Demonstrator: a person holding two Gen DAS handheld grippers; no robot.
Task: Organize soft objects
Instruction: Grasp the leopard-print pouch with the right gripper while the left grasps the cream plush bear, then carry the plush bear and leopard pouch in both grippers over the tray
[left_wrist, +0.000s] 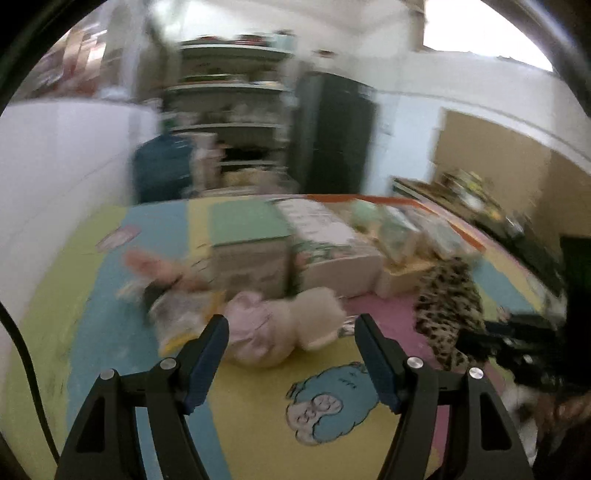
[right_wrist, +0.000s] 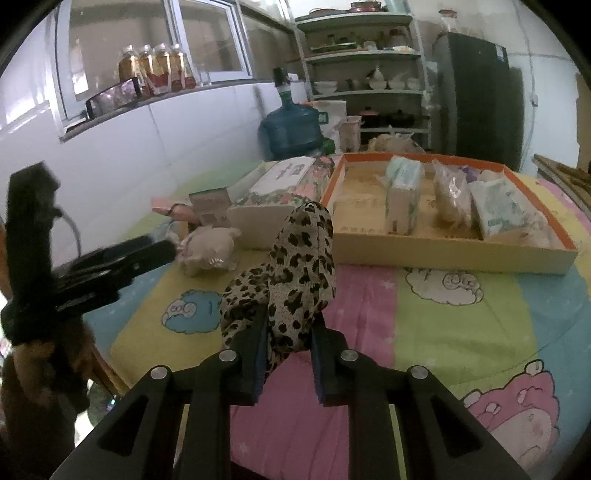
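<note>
A leopard-print cloth (right_wrist: 295, 266) hangs bunched up above the colourful cartoon mat (right_wrist: 461, 325), and my right gripper (right_wrist: 288, 332) is shut on its lower end. In the left wrist view the same cloth (left_wrist: 448, 314) shows at the right, blurred. A beige and pink plush toy (left_wrist: 266, 332) lies on the mat just beyond my left gripper (left_wrist: 291, 325), whose jaws stand open on either side of it without touching. The right wrist view shows that plush toy (right_wrist: 208, 249) with the left gripper (right_wrist: 170, 253) just left of it.
An orange-rimmed cardboard tray (right_wrist: 443, 254) at the back right holds several tissue packs (right_wrist: 402, 195). Boxes (right_wrist: 280, 184) and a pink item (right_wrist: 166, 206) lie behind the plush toy. A blue water jug (right_wrist: 291, 129), shelves (right_wrist: 365, 74) and a dark fridge (right_wrist: 476, 96) stand beyond the mat.
</note>
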